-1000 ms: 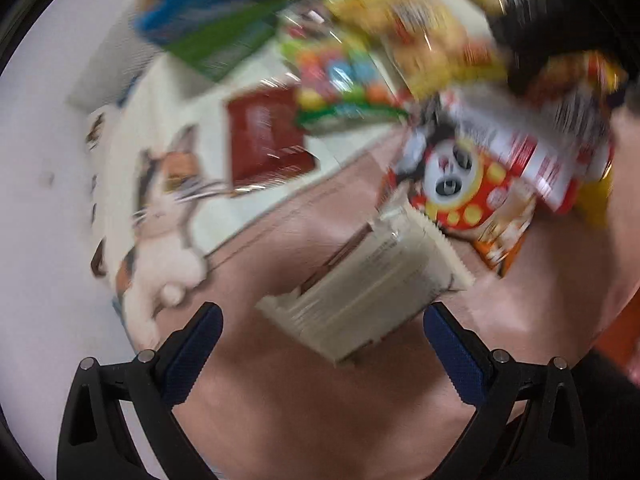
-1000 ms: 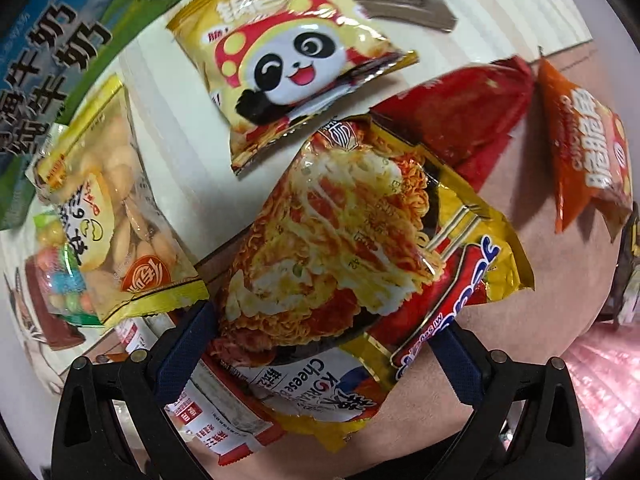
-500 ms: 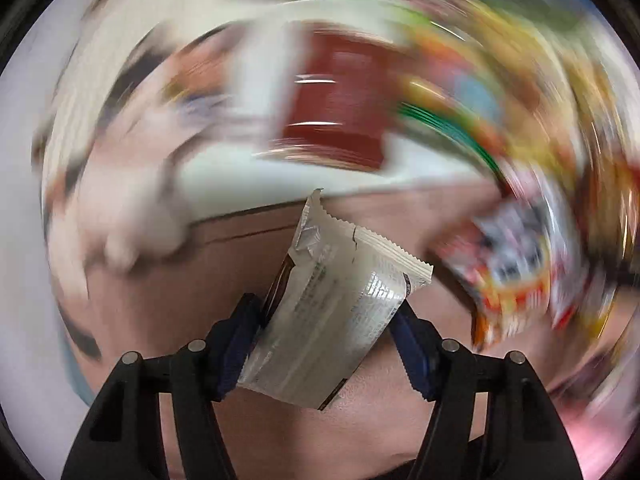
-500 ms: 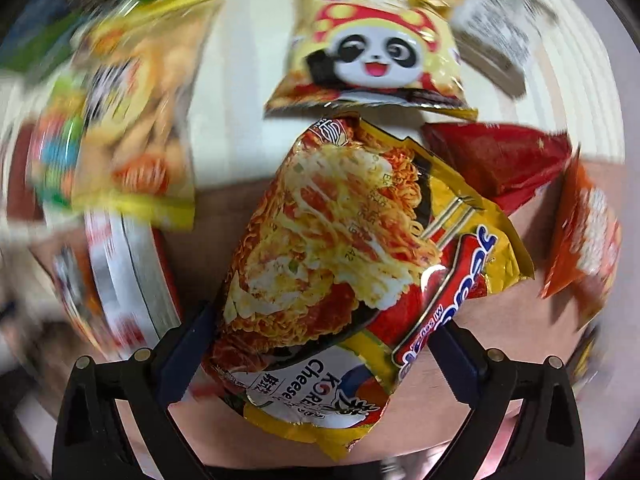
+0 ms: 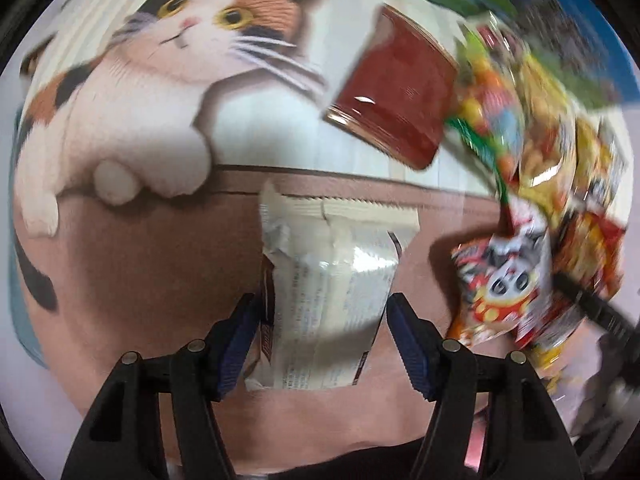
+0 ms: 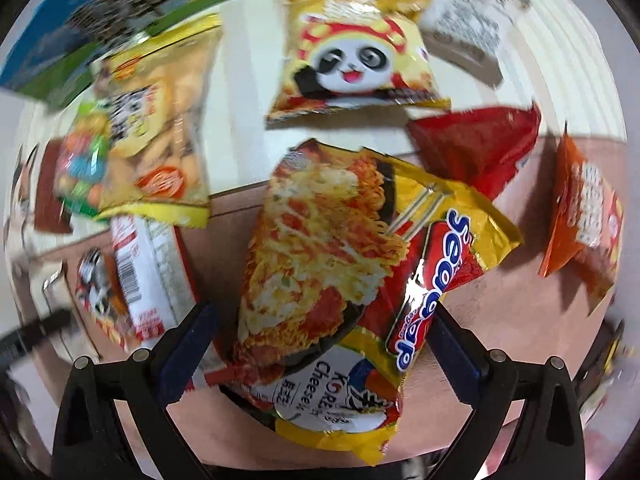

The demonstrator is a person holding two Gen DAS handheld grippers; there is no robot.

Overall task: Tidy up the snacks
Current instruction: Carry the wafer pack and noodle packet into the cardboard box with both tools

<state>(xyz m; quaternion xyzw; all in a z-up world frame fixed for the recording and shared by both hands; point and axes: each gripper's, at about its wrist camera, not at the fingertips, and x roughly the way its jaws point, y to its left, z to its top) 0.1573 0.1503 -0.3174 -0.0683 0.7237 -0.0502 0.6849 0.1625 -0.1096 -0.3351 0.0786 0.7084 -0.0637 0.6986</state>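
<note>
The left hand-held gripper is part closed, pads pinching a white wrapper snack above the counter. The right hand-held gripper grips a noodle packet, jaws wide.

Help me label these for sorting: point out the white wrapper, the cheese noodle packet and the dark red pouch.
white wrapper (image 5: 332,280), left wrist view, printed back panel.
cheese noodle packet (image 6: 320,248), right wrist view, noodle photo on its front.
dark red pouch (image 5: 396,92), left wrist view, middle of its face.
</note>
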